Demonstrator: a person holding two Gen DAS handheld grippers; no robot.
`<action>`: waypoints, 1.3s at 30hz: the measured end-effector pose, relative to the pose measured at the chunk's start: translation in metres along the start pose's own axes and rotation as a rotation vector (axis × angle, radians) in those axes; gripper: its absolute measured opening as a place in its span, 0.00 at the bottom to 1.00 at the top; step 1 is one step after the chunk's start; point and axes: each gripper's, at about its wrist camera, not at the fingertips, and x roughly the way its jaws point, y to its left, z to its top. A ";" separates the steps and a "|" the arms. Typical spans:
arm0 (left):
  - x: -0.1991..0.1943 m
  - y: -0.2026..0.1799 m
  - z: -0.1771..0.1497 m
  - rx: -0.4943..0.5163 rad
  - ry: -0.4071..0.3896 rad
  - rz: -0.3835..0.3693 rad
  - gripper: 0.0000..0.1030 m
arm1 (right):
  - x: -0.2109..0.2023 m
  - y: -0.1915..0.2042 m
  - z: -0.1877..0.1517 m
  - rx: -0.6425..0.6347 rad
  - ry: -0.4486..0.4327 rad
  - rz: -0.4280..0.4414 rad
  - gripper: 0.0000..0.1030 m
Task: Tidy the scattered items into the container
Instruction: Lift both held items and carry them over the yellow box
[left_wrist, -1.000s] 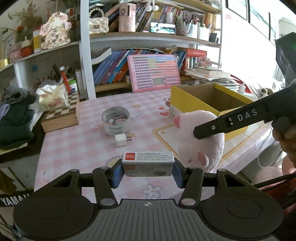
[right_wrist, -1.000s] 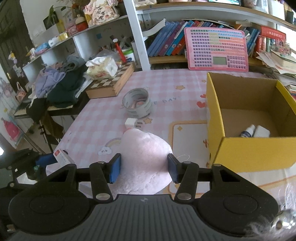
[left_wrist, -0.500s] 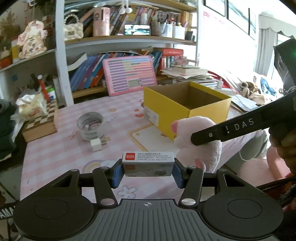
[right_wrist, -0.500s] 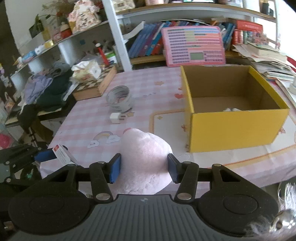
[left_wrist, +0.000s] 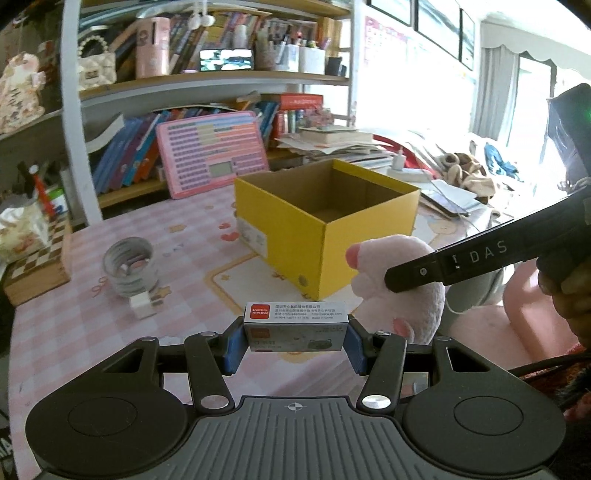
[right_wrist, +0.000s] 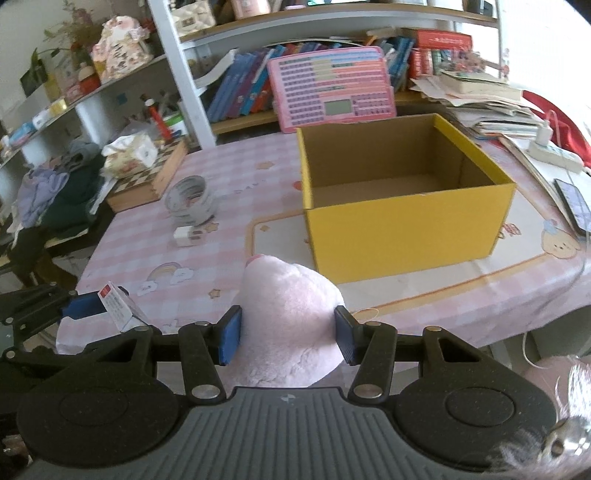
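My left gripper (left_wrist: 294, 341) is shut on a small white box with a red label (left_wrist: 295, 325), held off the near edge of the pink checked table. My right gripper (right_wrist: 288, 336) is shut on a pink plush toy (right_wrist: 291, 314), which also shows in the left wrist view (left_wrist: 399, 295) to the right of the small box. The open yellow cardboard box (left_wrist: 325, 218) (right_wrist: 402, 199) stands on the table beyond both grippers; its floor is hidden. In the right wrist view the left gripper (right_wrist: 92, 310) with its small box (right_wrist: 116, 304) sits at the lower left.
A roll of tape (left_wrist: 129, 266) (right_wrist: 190, 199) and a small white cube (left_wrist: 142, 304) (right_wrist: 184, 234) lie on the table left of the yellow box. A chessboard box (right_wrist: 147, 177), a pink keyboard toy (right_wrist: 332, 88), shelves of books, and a phone (right_wrist: 572, 199) and papers surround it.
Both grippers have swung to the right with their loads still held, so the yellow box now sits nearer the middle of both views and the tape roll has slid left.
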 end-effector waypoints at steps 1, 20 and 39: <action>0.002 -0.002 0.001 0.004 0.001 -0.007 0.52 | -0.001 -0.003 0.000 0.006 -0.001 -0.006 0.48; 0.048 -0.049 0.037 0.083 0.000 -0.105 0.52 | -0.020 -0.083 0.005 0.106 -0.035 -0.098 0.48; 0.095 -0.072 0.097 0.115 -0.064 -0.106 0.52 | -0.023 -0.139 0.067 0.050 -0.154 -0.094 0.48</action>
